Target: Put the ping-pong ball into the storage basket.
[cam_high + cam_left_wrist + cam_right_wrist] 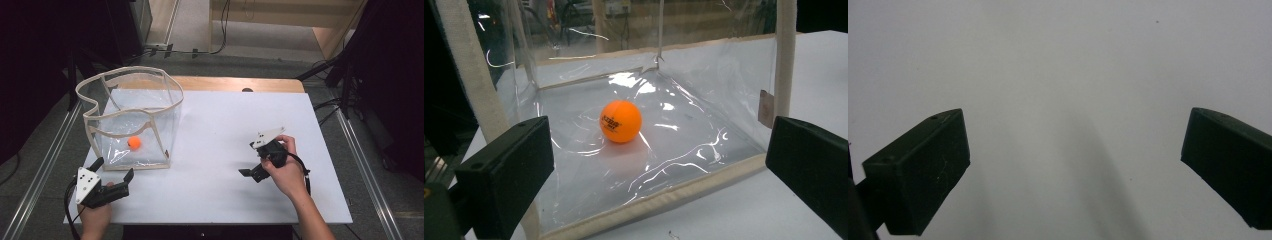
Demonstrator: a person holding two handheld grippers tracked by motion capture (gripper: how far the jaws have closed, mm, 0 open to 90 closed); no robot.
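An orange ball [133, 143] lies on the floor of a clear plastic bag [131, 82] with beige trim, standing open-topped at the table's left. My left gripper [114, 168] rests just in front of the bag's near side, open and empty. In the left gripper view the orange ball [620, 121] shows through the bag's clear wall [704, 150], beyond the left gripper [659, 165] and its spread jaws. My right gripper [249, 159] hovers over the white table right of centre, tilted down. In the right gripper view the right gripper [1075, 170] is open with bare table between its jaws.
A white board [225, 125] covers the table, with a wooden strip [235, 83] at its far edge. Metal rails [360, 155] run along both sides. Dark equipment and cables [350, 70] stand beyond the far right corner.
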